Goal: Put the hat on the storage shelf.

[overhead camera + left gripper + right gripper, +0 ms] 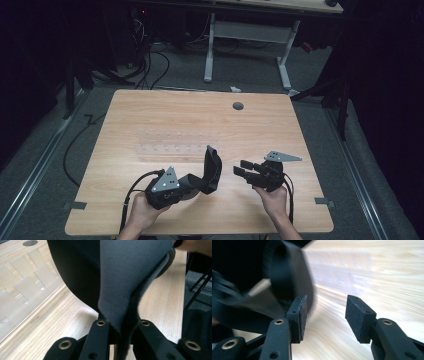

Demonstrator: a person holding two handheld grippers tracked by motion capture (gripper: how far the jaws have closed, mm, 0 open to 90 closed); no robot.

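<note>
Between left gripper [120,326] jaws, black strap [212,170]

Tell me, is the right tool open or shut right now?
Open. The right tool shows bare table between its pads, gripping nothing; the black cloth sits beside it.

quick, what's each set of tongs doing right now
Left tongs: shut on the dark fabric piece.
Right tongs: open, nothing between the pads, just beside the fabric piece.

black strap [212,170], grey lining, pale wood table [150,110]
</note>
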